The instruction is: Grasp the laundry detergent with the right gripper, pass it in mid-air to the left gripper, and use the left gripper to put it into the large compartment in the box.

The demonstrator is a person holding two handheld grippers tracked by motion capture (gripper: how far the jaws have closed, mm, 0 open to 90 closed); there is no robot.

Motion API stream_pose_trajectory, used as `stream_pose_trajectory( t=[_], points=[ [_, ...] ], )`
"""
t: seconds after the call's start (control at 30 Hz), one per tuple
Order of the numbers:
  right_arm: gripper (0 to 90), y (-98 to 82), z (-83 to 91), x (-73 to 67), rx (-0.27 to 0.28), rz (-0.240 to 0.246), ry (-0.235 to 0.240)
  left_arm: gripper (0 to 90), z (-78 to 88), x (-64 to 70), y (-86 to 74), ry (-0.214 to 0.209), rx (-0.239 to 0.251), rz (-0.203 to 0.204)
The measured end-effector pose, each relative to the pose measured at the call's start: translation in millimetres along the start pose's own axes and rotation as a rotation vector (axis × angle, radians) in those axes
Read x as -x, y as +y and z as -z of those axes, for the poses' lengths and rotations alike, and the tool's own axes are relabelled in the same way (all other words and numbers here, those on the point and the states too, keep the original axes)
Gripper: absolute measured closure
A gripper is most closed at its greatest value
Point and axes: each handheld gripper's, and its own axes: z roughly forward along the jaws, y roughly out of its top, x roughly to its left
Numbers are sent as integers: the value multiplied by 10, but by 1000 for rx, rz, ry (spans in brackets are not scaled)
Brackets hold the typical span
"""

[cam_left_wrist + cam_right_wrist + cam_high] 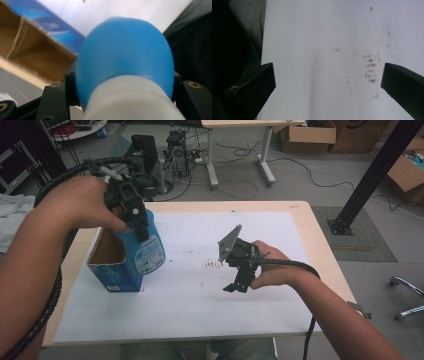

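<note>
The left claw (134,215) is clamping the blue bottle (146,245) at its neck, holding it just above the open blue carton (114,265) on the table (300,215). That smooth plastic is looking slippery, so the neck is probably the safest hold. The right claw (235,282) is hanging wide and empty over the white sheet (190,305).

Two black hand-held grippers were seen, one in each hand. The left gripper (131,205) was built of matte black blocks, and a thick black corrugated cable was looped from it back along the forearm. Brass-coloured screw inserts were set into its jaw mounts in the left gripper view. The right gripper (237,287) was topped by a grey three-cornered plate, and a black ribbed cable was trailed from its rear. Its jaws were shown as plain black wedges with a small screw. No sleeves were worn; both forearms were left bare.
</note>
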Motion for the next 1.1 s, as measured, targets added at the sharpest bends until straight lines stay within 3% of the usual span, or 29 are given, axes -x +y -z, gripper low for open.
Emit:
stream_pose_trajectory(
  t=[0.03, 0.1, 0.17, 0.3, 0.33, 0.37, 0.53, 0.67, 0.8, 0.9, 1.1],
  points=[
    [0, -25, 27, 2, -41, 5, -4, 385, 80, -72, -48, -7, 9, 75],
    [0, -47, 58, 7, -64, 7, -2, 386, 111, -97, -66, -7, 12, 96],
    [0, -60, 81, 12, -79, 5, -5, 385, 199, -160, -119, -7, 23, 175],
    [0, -76, 140, 37, -131, 16, -13, 386, 346, -271, -207, -2, 42, 290],
    [0, -71, 145, 36, -135, 19, -13, 387, 397, -324, -242, -2, 51, 339],
    [0, -71, 145, 36, -135, 19, -13, 386, 397, -324, -242, -2, 51, 339],
    [0, -27, 146, 35, -155, 37, -16, 387, 468, -486, -320, 5, 70, 483],
    [0, 0, 130, 29, -163, 46, -15, 387, 471, -614, -371, 8, 74, 565],
    [0, 9, 120, 29, -170, 54, -8, 386, 426, -765, -439, -35, 85, 663],
    [0, 15, 114, 37, -177, 53, -4, 387, 357, -851, -448, -43, 79, 703],
    [0, 14, 122, 52, -171, 43, -1, 387, 212, -957, -428, -15, 66, 759]
  ],
)
